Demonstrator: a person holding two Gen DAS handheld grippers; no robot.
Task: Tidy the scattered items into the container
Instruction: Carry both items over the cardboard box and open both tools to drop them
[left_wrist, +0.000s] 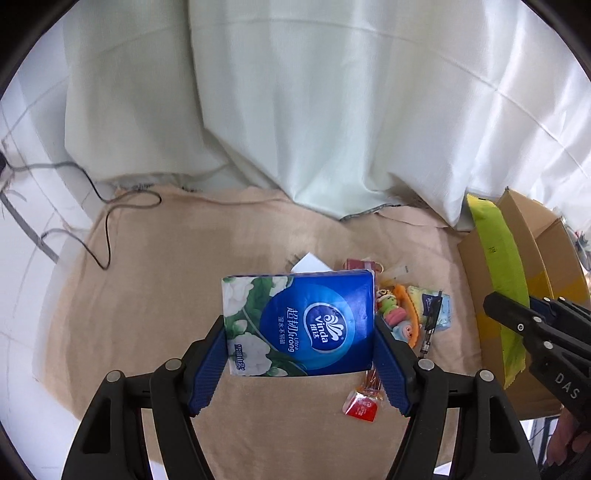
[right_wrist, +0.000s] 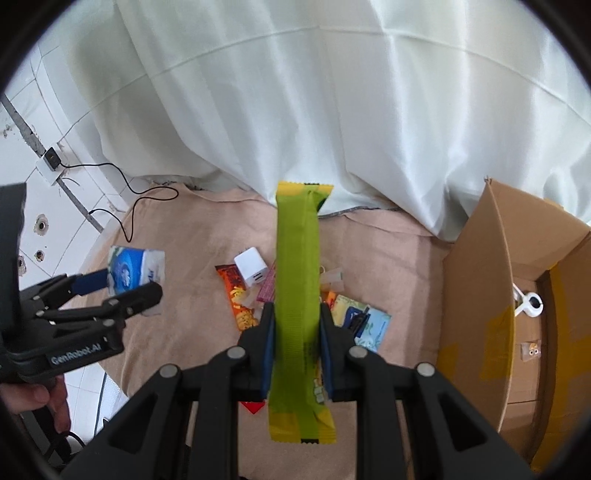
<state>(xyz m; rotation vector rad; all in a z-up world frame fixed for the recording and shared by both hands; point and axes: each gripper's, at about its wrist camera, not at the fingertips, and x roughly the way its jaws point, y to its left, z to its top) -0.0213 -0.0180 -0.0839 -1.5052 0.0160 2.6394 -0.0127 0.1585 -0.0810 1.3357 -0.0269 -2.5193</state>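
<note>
My left gripper (left_wrist: 299, 326) is shut on a blue Vinda tissue pack (left_wrist: 306, 317), held flat between the blue pads above the beige cloth. In the right wrist view the same gripper (right_wrist: 129, 284) and pack (right_wrist: 135, 267) show at the left. My right gripper (right_wrist: 296, 310) is shut on a long green snack packet (right_wrist: 297, 251) that stands up out of the jaws. The left wrist view shows it (left_wrist: 511, 304) with the packet (left_wrist: 498, 258) in front of the open cardboard box (left_wrist: 543, 254). That box (right_wrist: 476, 295) stands at the right, flaps up.
On the cloth lie a white charger (right_wrist: 251, 271), an orange snack packet (right_wrist: 240, 302), a blue-and-white sachet (right_wrist: 373, 325), a toy skewer (left_wrist: 395, 314), a pen (left_wrist: 430, 328) and a red sachet (left_wrist: 364, 406). A white clip (right_wrist: 530, 304) lies in the box. A curtain hangs behind; a cable (left_wrist: 103, 229) trails left.
</note>
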